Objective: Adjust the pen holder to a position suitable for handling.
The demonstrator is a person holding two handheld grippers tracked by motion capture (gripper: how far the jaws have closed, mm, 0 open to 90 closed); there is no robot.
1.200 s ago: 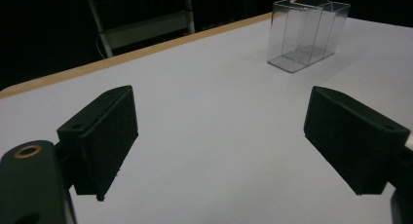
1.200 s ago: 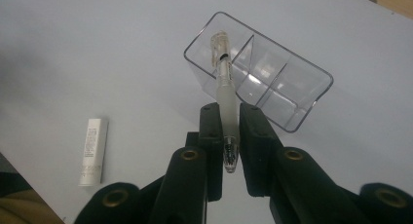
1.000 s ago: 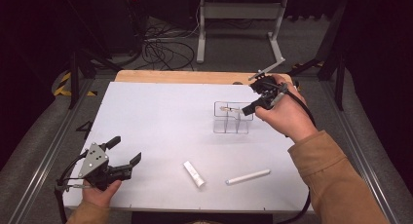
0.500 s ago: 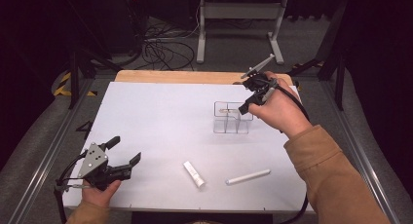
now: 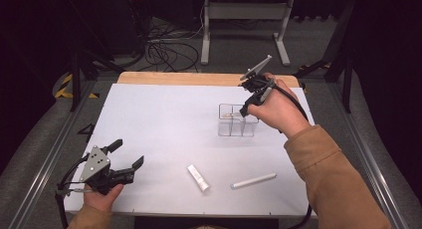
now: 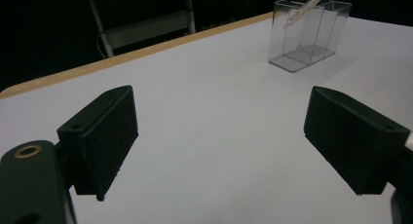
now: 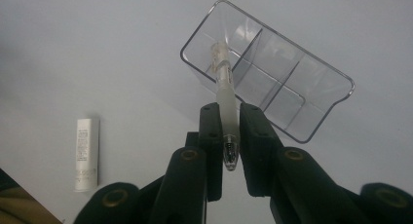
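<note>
The high view looks forward and down from above the near edge of the desk (image 5: 164,119), taking in its whole top. The left hand-held gripper (image 6: 219,136) camera sits low at the near left, facing the far-right clear organizer (image 6: 307,36). The right hand-held gripper (image 7: 229,131) camera looks steeply down, close above that organizer (image 7: 272,73), which all views share.

From above I saw my right gripper (image 5: 245,109) held over the clear organizer (image 5: 237,121) at the far right of the white table (image 5: 164,124), jaws pointing down into its left end. My left gripper (image 5: 127,157) rested near the left front corner, jaws spread. A white tube (image 5: 198,177) and a white stick (image 5: 253,180) lay near the front edge.
</note>
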